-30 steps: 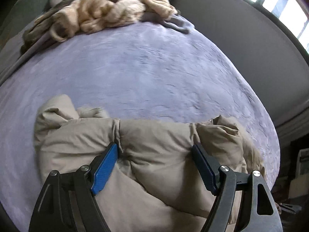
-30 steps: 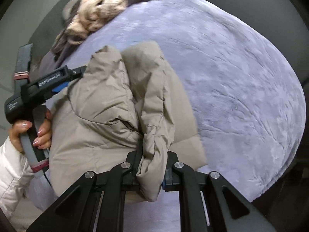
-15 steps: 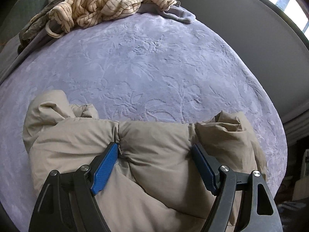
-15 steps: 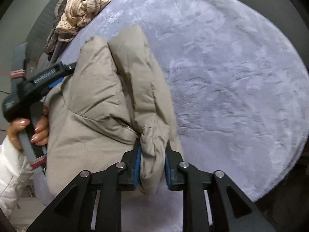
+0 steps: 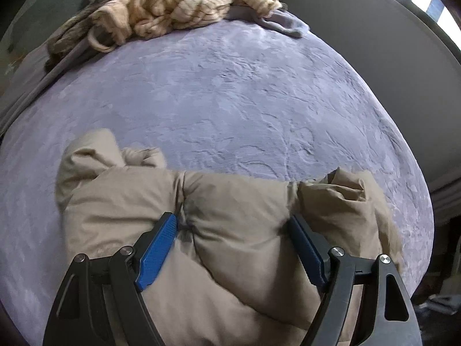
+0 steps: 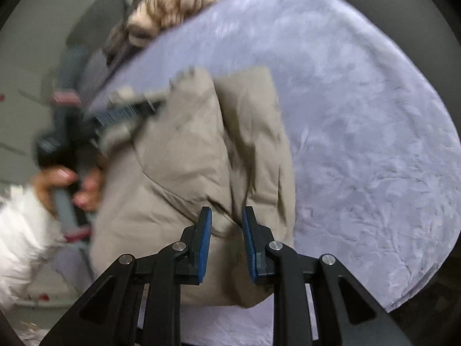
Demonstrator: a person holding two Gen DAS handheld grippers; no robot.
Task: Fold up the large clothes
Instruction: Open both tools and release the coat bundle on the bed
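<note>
The folded beige puffer jacket (image 5: 230, 230) is pinned on the bed (image 5: 230, 101) by the wide-set left hand-held gripper (image 5: 233, 230), seemingly to keep the fold, while the narrow right hand-held gripper (image 6: 226, 225) grips nothing.

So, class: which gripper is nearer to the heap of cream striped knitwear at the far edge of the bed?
Left. The left gripper sits closer to the knitwear; the right gripper is further away.

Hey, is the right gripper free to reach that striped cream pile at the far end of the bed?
Probably yes. The right gripper has open jaws with nothing pinched, and beyond the beige puffer jacket only bare purple blanket lies before the striped cream pile.
</note>
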